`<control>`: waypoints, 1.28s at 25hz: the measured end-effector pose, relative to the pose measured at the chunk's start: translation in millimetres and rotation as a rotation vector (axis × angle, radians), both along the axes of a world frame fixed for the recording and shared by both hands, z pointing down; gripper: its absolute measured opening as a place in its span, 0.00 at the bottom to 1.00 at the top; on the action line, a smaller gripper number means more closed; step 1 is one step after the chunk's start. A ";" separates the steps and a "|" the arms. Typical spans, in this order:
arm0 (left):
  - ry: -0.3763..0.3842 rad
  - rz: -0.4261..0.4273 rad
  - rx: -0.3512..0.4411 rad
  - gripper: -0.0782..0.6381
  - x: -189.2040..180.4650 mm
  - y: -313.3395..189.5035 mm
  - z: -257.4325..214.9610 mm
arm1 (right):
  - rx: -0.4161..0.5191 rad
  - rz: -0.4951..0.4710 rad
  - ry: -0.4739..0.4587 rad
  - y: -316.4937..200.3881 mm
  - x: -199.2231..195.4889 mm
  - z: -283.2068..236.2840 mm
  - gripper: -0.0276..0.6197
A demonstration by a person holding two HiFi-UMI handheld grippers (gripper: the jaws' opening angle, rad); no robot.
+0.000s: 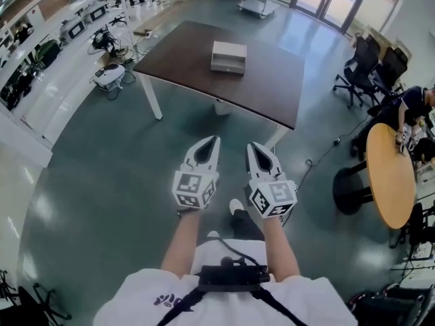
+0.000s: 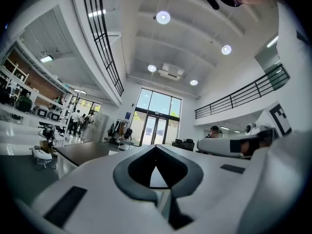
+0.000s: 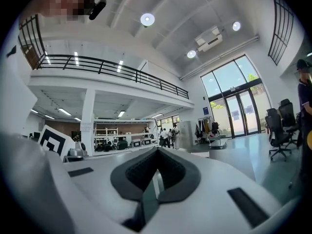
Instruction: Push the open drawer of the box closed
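Observation:
A small grey box [image 1: 228, 56] stands on the dark brown table [image 1: 204, 73] far ahead of me; its lower drawer seems to stick out slightly toward me. Both grippers hang in the air over the floor, well short of the table. The left gripper [image 1: 206, 143] has its jaws together with nothing between them, and so does the right gripper [image 1: 257, 148]. In the left gripper view the left gripper [image 2: 156, 148] points over the table [image 2: 80, 152]; the box is hidden there. The right gripper [image 3: 157, 151] faces the hall, with no box in sight.
Black office chairs [image 1: 363, 66] stand right of the table. A round wooden table [image 1: 391, 175] with a seated person [image 1: 416, 104] is at the far right. White workbenches [image 1: 61, 36] line the left wall, with cables and gear [image 1: 109, 75] on the floor beside them.

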State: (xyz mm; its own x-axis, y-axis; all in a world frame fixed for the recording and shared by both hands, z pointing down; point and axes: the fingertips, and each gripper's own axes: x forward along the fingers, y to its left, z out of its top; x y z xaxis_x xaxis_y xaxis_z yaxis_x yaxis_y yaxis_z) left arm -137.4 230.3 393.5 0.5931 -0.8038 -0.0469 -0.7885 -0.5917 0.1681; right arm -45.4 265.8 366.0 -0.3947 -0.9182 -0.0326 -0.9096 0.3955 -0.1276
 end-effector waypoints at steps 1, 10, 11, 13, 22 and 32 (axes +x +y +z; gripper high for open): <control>0.003 -0.005 -0.009 0.12 3.3 -5.3 -0.2 | -0.005 -0.001 -0.002 -5.3 1.3 0.5 0.03; -0.050 -0.015 -0.005 0.12 8.0 -57.0 2.5 | -0.024 -0.030 -0.023 -74.1 -9.4 18.5 0.03; -0.058 -0.018 -0.006 0.12 5.4 -66.8 5.6 | -0.026 -0.031 -0.023 -85.8 -13.2 22.5 0.03; -0.073 -0.023 0.002 0.12 1.5 -91.0 8.3 | -0.025 -0.034 -0.025 -110.7 -19.6 28.9 0.03; -0.138 -0.023 0.073 0.12 25.7 -218.5 -7.0 | -0.013 -0.014 -0.130 -244.8 -4.2 22.5 0.03; -0.099 0.032 0.010 0.12 45.0 -307.7 7.5 | -0.055 0.048 -0.143 -321.1 26.1 43.5 0.03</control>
State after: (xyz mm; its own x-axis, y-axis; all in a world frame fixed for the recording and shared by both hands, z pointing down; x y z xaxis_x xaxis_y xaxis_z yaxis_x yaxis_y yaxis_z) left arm -92.4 -77.4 401.0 0.6207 -0.7840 0.0052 -0.7816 -0.6182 0.0837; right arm -19.3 -55.3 409.5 -0.3448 -0.9380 -0.0342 -0.8983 0.3404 -0.2778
